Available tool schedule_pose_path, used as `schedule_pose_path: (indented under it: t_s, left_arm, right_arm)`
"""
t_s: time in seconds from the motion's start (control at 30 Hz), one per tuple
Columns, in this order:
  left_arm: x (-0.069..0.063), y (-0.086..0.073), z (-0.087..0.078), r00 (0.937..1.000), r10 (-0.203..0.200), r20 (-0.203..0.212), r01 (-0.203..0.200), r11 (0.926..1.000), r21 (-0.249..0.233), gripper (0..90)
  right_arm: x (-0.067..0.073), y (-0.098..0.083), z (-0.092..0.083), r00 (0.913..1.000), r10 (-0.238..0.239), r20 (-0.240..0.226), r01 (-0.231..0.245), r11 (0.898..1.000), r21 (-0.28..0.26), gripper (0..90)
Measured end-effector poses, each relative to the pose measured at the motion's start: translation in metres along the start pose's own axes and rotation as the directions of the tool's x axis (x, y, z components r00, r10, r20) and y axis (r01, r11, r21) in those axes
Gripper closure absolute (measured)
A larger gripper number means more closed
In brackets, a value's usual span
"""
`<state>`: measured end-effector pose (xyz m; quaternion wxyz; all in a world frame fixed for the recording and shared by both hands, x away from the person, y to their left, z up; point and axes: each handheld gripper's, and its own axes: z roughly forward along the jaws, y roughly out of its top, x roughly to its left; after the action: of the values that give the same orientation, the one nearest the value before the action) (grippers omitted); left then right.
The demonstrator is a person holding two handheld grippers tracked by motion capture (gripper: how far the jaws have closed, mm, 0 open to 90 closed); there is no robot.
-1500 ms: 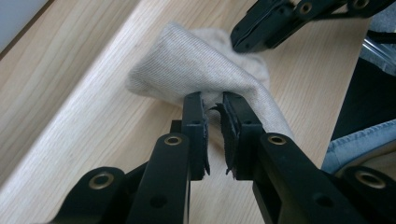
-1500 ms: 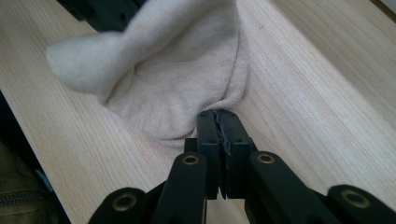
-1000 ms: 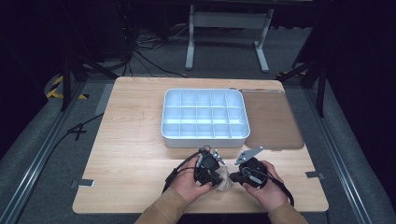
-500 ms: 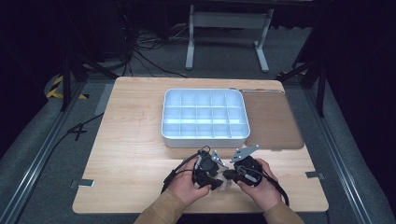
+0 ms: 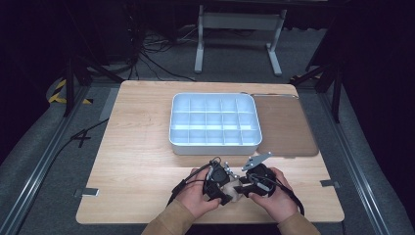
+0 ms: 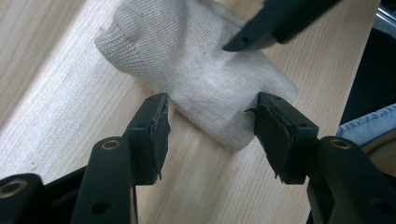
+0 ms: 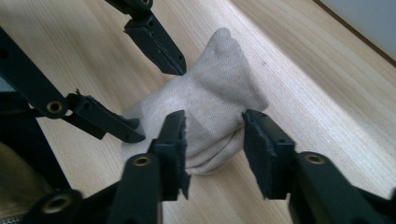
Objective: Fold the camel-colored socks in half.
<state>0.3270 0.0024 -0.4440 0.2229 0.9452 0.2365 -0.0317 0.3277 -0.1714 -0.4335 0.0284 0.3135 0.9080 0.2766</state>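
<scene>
From the high view, my hands have drawn nearer my edge of the worktop [image 5: 137, 161] than a second ago, the beige sock [image 5: 235, 191] between them. In the left gripper view, my left claw [image 6: 210, 128] gapes around the sock's [image 6: 205, 79] end. In the right gripper view, my right claw [image 7: 212, 140] is apart, straddling it.

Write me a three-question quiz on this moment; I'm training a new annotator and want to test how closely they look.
1. True or false: the beige sock lies inside the white divided tray.
2. The left gripper has its fingers: A) shut on the sock, B) open on either side of the sock's end, C) inside the tray.
3. What surface does the sock rest on?

Key: 1. False, it lies on the table in front of the tray. 2. B. 3. The wooden table.
</scene>
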Motion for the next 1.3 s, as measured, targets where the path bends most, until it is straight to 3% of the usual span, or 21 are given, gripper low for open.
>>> schedule_pose_path:
  t_s: [0.23, 0.5, 0.77, 0.9, 1.1, 1.23, 1.3]
  left_arm:
    - [-0.001, -0.002, 0.002, 0.9999, -0.007, 0.011, 0.007, 1.0000, 0.005, 44.9]
    - [0.004, -0.012, -0.005, 0.9997, -0.025, 0.004, 0.025, 0.9996, 0.013, 45.6]
    - [0.018, -0.028, -0.026, 0.9964, -0.078, -0.035, 0.077, 0.9967, -0.028, 46.7]
    - [0.025, -0.037, -0.038, 0.9938, -0.100, -0.049, 0.097, 0.9936, -0.057, 47.1]
    - [0.034, -0.054, -0.050, 0.9912, -0.109, -0.076, 0.103, 0.9918, -0.075, 48.4]
    - [0.047, -0.066, -0.060, 0.9835, -0.160, -0.083, 0.151, 0.9822, -0.112, 48.9]
    - [0.050, -0.069, -0.062, 0.9840, -0.161, -0.077, 0.150, 0.9797, -0.133, 48.7]
  right_arm:
    - [-0.007, -0.002, 0.010, 0.9975, 0.070, -0.011, -0.070, 0.997, 0.034, 41.1]
    - [-0.011, 0.000, 0.018, 0.9946, 0.082, -0.064, -0.078, 0.995, 0.060, 41.6]
    - [-0.017, 0.001, 0.022, 0.9830, 0.103, -0.152, -0.092, 0.993, 0.073, 55.2]
    - [-0.017, 0.000, 0.021, 0.9763, 0.106, -0.189, -0.094, 0.993, 0.069, 68.1]
    - [-0.012, 0.003, 0.018, 0.9823, 0.086, -0.166, -0.076, 0.995, 0.069, 74.3]
    - [-0.009, 0.007, 0.015, 0.9833, 0.082, -0.162, -0.072, 0.995, 0.070, 74.9]
    - [-0.008, 0.011, 0.012, 0.9834, 0.084, -0.161, -0.075, 0.995, 0.061, 75.0]
